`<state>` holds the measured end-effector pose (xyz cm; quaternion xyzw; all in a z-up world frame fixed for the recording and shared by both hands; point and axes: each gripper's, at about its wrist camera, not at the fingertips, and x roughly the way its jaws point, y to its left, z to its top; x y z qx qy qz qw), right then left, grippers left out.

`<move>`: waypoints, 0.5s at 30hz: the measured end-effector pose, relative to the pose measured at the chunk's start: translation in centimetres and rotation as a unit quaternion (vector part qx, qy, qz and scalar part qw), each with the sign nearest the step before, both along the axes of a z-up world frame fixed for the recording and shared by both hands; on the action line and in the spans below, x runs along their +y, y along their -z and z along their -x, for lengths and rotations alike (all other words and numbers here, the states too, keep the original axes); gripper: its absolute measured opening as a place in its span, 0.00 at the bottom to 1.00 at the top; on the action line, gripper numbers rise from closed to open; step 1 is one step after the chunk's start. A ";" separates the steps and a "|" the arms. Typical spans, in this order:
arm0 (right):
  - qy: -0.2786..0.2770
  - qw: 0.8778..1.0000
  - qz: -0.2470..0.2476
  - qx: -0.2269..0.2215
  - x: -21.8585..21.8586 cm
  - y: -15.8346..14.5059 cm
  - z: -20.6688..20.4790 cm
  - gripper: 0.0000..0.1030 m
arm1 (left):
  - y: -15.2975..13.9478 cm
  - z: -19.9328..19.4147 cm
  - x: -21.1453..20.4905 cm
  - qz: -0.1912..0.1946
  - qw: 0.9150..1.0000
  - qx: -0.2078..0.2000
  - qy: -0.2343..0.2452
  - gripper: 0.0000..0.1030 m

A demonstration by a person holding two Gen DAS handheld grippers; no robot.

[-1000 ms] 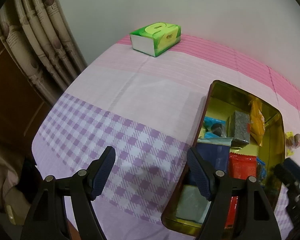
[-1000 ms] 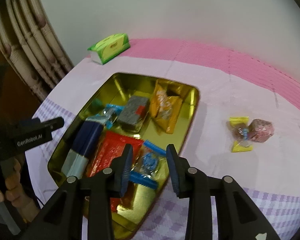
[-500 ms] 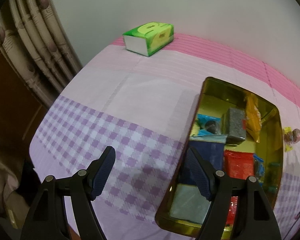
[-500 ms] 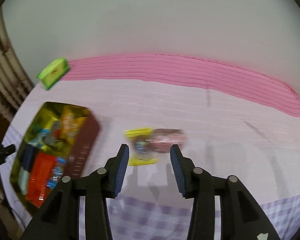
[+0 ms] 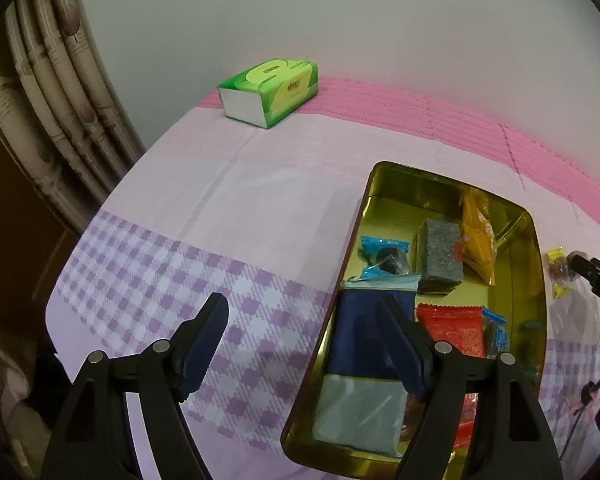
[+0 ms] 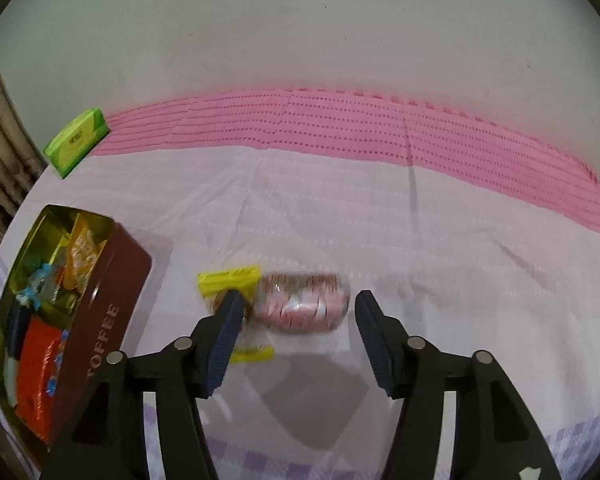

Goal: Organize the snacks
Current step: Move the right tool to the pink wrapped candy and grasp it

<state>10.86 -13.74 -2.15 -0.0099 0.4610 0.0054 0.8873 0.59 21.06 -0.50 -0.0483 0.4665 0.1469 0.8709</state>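
Two snacks are left outside the tin (image 6: 112, 292): a pink pack (image 6: 302, 304) and a yellow pack (image 6: 230, 282), touching each other on the cloth (image 6: 380, 208) just beside the tin's brown wall. Most of the job looks done, since the tin holds several packs already: an orange pack (image 5: 478, 244), a grey block (image 5: 440, 256), a red pack (image 5: 450, 330), a navy pouch (image 5: 360, 336) and small blue sweets (image 5: 384, 256). Over the pink pack hangs the right gripper (image 6: 296, 316), whose jaws have just been opening and now stand apart on either side of it, not pressing on it. Beside the tin's near corner the left gripper (image 5: 300, 336) waits with jaws wide apart and nothing between them, one finger over the navy pouch. A green tissue box (image 5: 270, 90) sits well apart at the far edge. What remains, I judge, is to close on the pink pack, carry it to the tin, then fetch the yellow one.
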 end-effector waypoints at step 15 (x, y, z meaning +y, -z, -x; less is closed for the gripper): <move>-0.010 1.000 0.018 -0.014 -0.7 2.3 -0.8 0.45 | 1.0 -0.3 -0.3 -0.021 1.000 0.004 0.001 0.75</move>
